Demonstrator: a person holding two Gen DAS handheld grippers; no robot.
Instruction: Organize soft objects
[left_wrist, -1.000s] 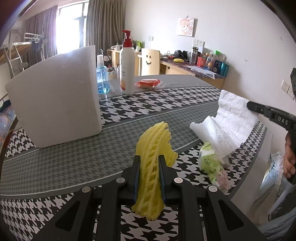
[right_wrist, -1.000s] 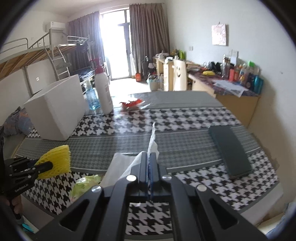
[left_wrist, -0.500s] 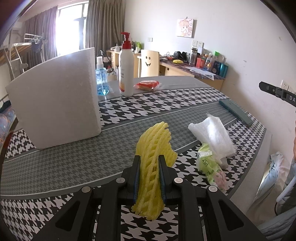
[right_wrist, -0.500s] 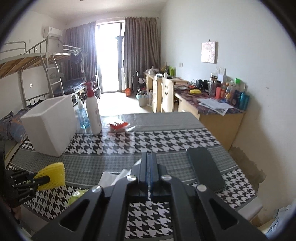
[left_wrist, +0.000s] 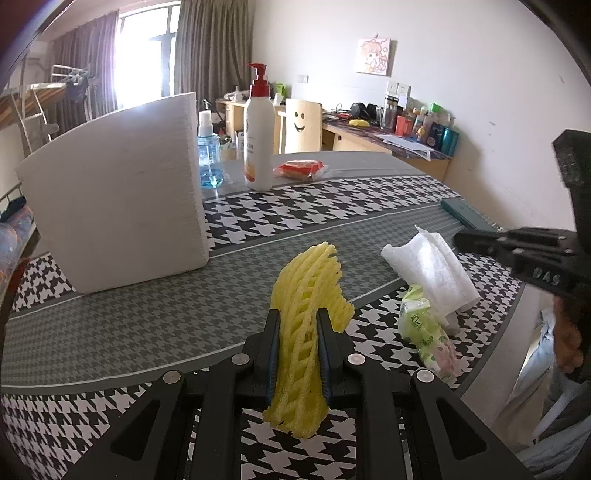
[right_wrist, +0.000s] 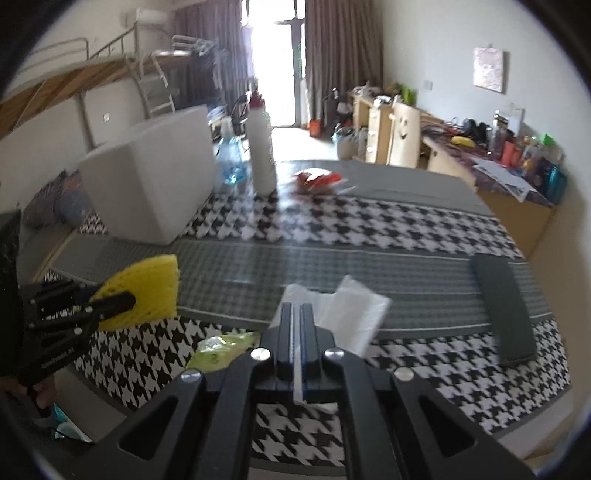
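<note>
Table: covered in a black-and-white houndstooth cloth with grey bands; everything below sits on it or hangs over it.
Foam box: white, standing at the far left of the table, well apart from both tongs.
Dark flat case: lies on the grey band at the right, apart from the soft things.
Left gripper: jaws narrow, pressed on the yellow foam net, which stands upright between the pads and sticks out above and below them, over the near edge.
White tissue sheet: crumpled, lying on the table just ahead of the right tongs, its lower edge resting on the green packet.
Right gripper: jaws almost together and starting to part, a thin pale strip showing in the slit; the view is blurred, so whether it is tissue is unclear.
Green tissue packet: lies near the table edge, between the two tongs.
</note>
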